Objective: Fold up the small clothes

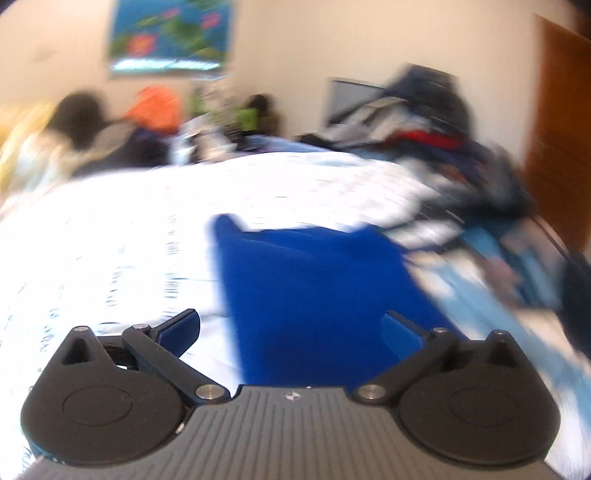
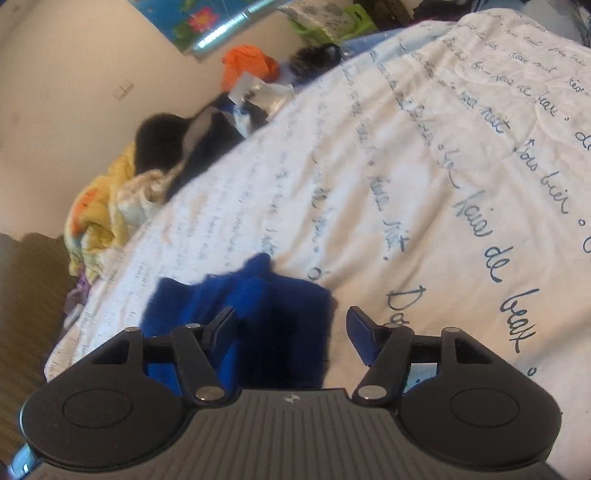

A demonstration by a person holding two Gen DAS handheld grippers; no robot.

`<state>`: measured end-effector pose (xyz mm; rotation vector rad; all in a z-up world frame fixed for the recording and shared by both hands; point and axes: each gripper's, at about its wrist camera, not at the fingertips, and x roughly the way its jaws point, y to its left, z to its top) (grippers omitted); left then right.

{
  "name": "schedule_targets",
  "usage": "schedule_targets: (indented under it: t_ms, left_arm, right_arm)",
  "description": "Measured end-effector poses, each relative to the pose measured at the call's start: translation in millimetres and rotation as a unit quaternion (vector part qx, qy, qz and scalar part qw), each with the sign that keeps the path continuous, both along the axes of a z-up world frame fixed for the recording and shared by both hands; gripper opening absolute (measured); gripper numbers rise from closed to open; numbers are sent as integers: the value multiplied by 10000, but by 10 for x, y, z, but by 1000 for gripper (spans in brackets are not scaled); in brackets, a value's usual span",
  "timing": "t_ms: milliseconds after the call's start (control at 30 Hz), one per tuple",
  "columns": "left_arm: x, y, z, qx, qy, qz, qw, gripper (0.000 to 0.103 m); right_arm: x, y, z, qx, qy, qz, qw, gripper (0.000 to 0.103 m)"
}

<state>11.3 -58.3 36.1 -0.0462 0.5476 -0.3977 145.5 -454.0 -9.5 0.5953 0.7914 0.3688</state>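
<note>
1. Both sets of jaws stand spread with nothing pinched: the left gripper (image 1: 291, 326) at its widest, the right gripper (image 2: 291, 332) partly apart.
2. Ahead of each lies the blue garment (image 1: 317, 291), loose on the white lettered bedspread (image 2: 424, 147).
3. Judging by this, a fold looks just released; next calls for picking an edge to fold again or smoothing it flat.

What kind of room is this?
Most likely a bedroom: a white quilted bedspread with blue handwriting covers a bed, heaps of mixed clothes lie around it, and a blue flower poster hangs on the wall.
</note>
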Motion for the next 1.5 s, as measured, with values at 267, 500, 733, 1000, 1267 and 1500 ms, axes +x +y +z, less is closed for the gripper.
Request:
schedule_targets:
  t_ms: [267, 500, 733, 1000, 1267, 1500]
  left_arm:
    - [1596, 80, -252, -1348, 1737, 438, 9745, 93]
    - [1601, 112, -61, -945, 1506, 463, 9830, 16]
    - [1640, 557, 528, -456, 814, 806, 9924, 15]
    - [1322, 936, 359, -613, 1155, 713, 9888, 79]
    - [547, 991, -229, -1665, 2221, 305, 9602, 67]
    - [575, 957, 131, -1341, 2025, 427, 9691, 9]
  right_arm:
    - [245, 238, -118, 520, 237, 243, 9981, 63]
    - [81, 380, -16, 346, -189, 476, 9981, 20]
    - [194, 858, 496, 870, -795, 1036, 9876, 20]
    - [278, 901, 285, 602, -144, 581, 9964, 77]
    - [-419, 813, -18, 220, 309, 1109, 9931, 71]
    - [-386, 1075, 120, 372, 357, 1458, 9880, 14]
